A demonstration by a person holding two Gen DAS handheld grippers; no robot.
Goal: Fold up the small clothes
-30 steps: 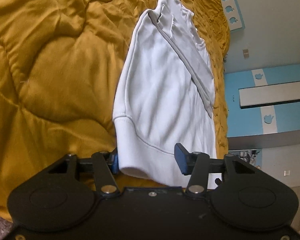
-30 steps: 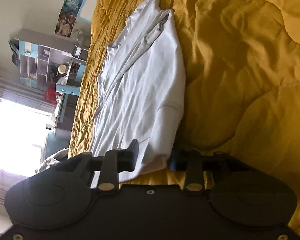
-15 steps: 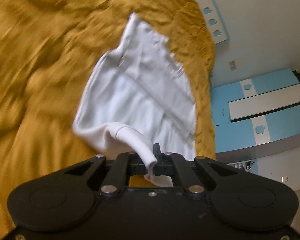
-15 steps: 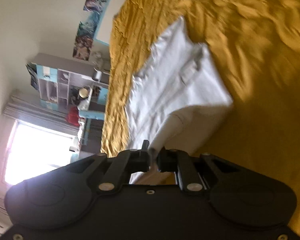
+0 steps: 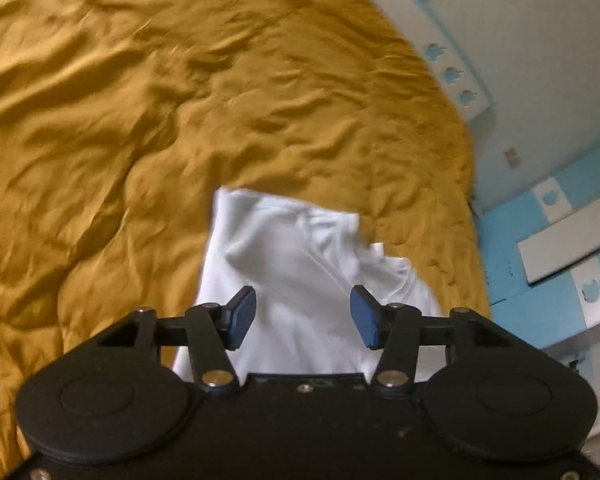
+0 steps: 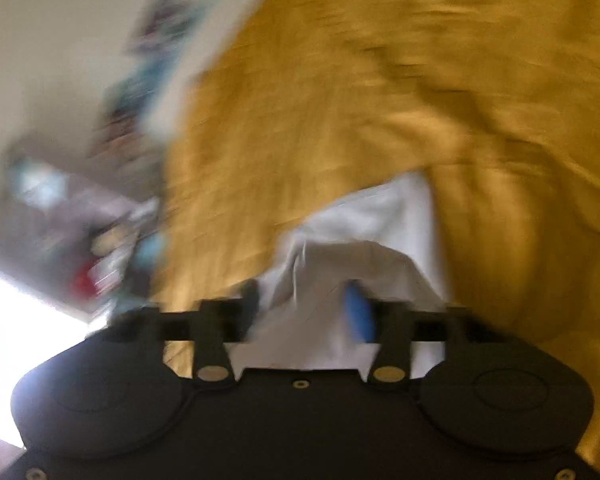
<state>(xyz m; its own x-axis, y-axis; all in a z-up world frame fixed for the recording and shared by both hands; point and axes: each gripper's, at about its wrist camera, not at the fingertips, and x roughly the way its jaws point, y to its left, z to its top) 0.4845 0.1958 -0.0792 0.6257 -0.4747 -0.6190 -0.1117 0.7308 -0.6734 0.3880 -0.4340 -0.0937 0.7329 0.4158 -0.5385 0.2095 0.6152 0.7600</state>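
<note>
White top lying bunched on the yellow bed cover.
Left view: left hand-held gripper opening, pads clear of the cloth below. Right view, blurred: right hand-held gripper opening over the top; nothing gripped.

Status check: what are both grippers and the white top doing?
Left gripper and right gripper opening, nothing pinched. White top folded on mustard quilt. Nothing in the way.

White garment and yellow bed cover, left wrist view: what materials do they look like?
White garment: looks like soft knit cotton, matte; it drapes in rounded folds with no shine. Exact fibre can't be told.

Yellow bed cover: looks like a padded woven quilt, slight sheen; puffy swells and fine crinkles. The filling isn't visible.
</note>
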